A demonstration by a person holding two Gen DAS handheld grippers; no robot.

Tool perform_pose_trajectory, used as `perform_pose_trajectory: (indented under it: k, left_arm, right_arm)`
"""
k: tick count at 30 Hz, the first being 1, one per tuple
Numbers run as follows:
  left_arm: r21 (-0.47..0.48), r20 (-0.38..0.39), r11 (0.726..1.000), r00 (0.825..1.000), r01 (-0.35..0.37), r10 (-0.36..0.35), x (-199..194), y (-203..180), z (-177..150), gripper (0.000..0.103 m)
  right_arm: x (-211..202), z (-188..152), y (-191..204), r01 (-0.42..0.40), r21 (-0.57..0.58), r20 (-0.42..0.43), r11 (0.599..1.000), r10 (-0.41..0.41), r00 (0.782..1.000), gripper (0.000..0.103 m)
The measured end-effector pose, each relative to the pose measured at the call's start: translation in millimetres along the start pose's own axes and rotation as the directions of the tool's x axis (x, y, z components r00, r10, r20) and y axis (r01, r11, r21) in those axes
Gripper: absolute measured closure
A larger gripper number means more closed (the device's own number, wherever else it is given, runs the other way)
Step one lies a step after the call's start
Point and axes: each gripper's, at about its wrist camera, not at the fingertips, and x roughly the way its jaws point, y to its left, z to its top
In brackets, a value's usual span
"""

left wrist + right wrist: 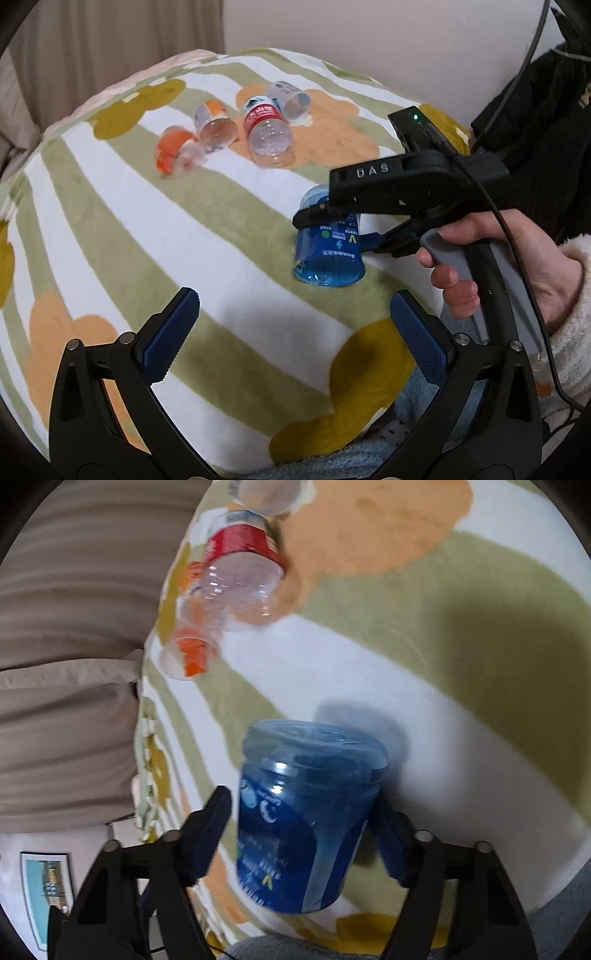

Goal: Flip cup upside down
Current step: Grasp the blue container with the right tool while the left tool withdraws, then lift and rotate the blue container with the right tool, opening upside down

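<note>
Right gripper [334, 230]: your jaws pinch the blue cup [327, 243].
Left gripper [291, 325]: jaws spread, idle.
Advice: finish your wrist roll, then set the cup down flat on the blanket [155, 229].

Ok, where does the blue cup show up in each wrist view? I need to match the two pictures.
Left wrist view: the blue cup sits right of centre, between the fingers of the right gripper, above the striped blanket.
Right wrist view: it fills the lower centre, between that gripper's own fingers.
Shared landmark: the red-labelled clear bottle, farther back on the blanket in both.
</note>
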Motion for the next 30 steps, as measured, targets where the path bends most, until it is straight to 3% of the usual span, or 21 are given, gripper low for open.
perform_pose_trajectory:
  k: [4,7,9,11,15,16,18,20,27,30]
  left_arm:
    - [-0.045,0.014,0.999,0.999,0.031,-0.031,2.2,9.8,-4.1,0.001]
    - [-0.073,0.021,0.997,0.999,0.038,-0.037,6.1,14.2,-5.5,0.001]
    - [-0.092,0.023,0.995,0.999,0.045,-0.043,9.9,17.2,-6.1,0.001]
    - [-0.106,0.023,0.993,0.999,0.05,-0.048,13.0,19.0,-6.4,0.001]
    - [-0.14,0.018,0.989,0.999,0.052,-0.05,17.7,26.1,-8.1,0.001]
    - [-0.163,0.02,0.985,0.998,0.059,-0.057,18.7,30.4,-9.2,0.001]
    - [-0.196,0.026,0.979,0.998,0.063,-0.059,19.1,37.3,-10.0,0.001]
    - [-0.231,0.04,0.971,0.998,0.055,-0.048,18.4,44.5,-11.0,0.001]
    - [-0.249,0.061,0.967,0.997,0.059,-0.045,15.8,47.3,-12.0,0.001]
    - [-0.236,0.061,0.971,0.997,0.05,-0.036,14.4,44.5,-12.0,0.001]
  right_arm:
    - [-4.4,9.3,21.2,0.086,-0.153,-0.027,0.984,-0.091,0.995,0.044]
    - [-2.5,14.6,56.8,0.201,-0.39,-0.053,0.899,-0.239,0.969,0.044]
    - [10.2,13.2,82.1,0.266,-0.568,-0.069,0.779,-0.367,0.928,0.044]
    - [28.6,8.3,101.2,0.31,-0.712,-0.063,0.63,-0.497,0.865,0.044]
    - [63.2,0.7,112.8,0.317,-0.844,-0.055,0.433,-0.657,0.752,0.044]
    - [69.9,-1.1,113.7,0.31,-0.859,-0.056,0.408,-0.677,0.734,0.044]
    - [82.0,-3.6,116.1,0.298,-0.88,-0.056,0.37,-0.703,0.709,0.043]
    - [88.8,-3.2,118.6,0.291,-0.888,-0.056,0.355,-0.714,0.698,0.042]
    - [92.5,9.1,125.5,0.291,-0.859,-0.102,0.42,-0.698,0.709,0.036]
    - [98.4,8.8,127.2,0.295,-0.881,-0.077,0.369,-0.729,0.68,0.036]
